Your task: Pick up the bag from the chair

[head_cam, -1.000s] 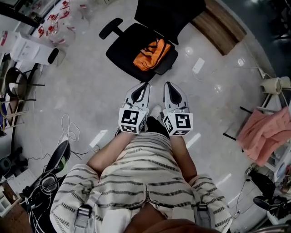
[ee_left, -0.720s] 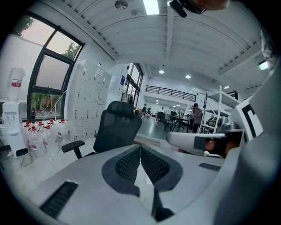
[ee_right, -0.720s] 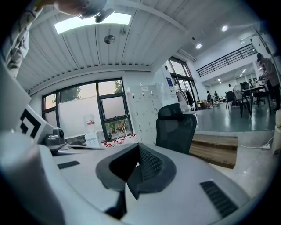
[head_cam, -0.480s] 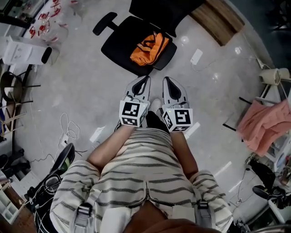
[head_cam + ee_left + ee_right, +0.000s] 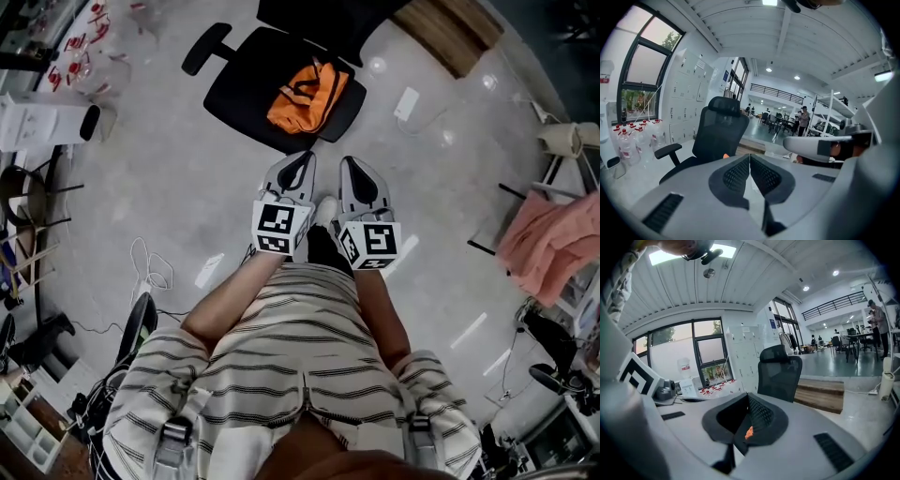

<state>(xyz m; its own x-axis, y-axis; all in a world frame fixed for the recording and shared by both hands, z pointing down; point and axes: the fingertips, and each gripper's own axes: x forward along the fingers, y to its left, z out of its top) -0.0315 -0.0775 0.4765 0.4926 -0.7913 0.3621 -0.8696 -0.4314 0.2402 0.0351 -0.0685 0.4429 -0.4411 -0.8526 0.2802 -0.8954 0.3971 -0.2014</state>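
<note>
Starting with the head view, the pickup looks barely begun: the orange bag (image 5: 305, 97) lies untouched on the seat of the black chair (image 5: 239, 89), at twelve o'clock from both grippers and apart from them. The left gripper (image 5: 300, 159) and right gripper (image 5: 350, 161) are held side by side over the floor (image 5: 169, 187), short of the seat's front edge, so the reach, the grasp and the lift are all left to do. Only this view shows the whole bag and the gap to it. The left gripper view shows its jaws pressed together tip to tip with nothing between them. The chair's tall back rises at eleven o'clock, and just a sliver of orange peeks over the gripper's body. The right gripper view shows its jaws likewise meeting at the tips and clamping nothing, with a scrap of the distant bag glimpsed through the hollow below them. The chair back stands at one o'clock.
</note>
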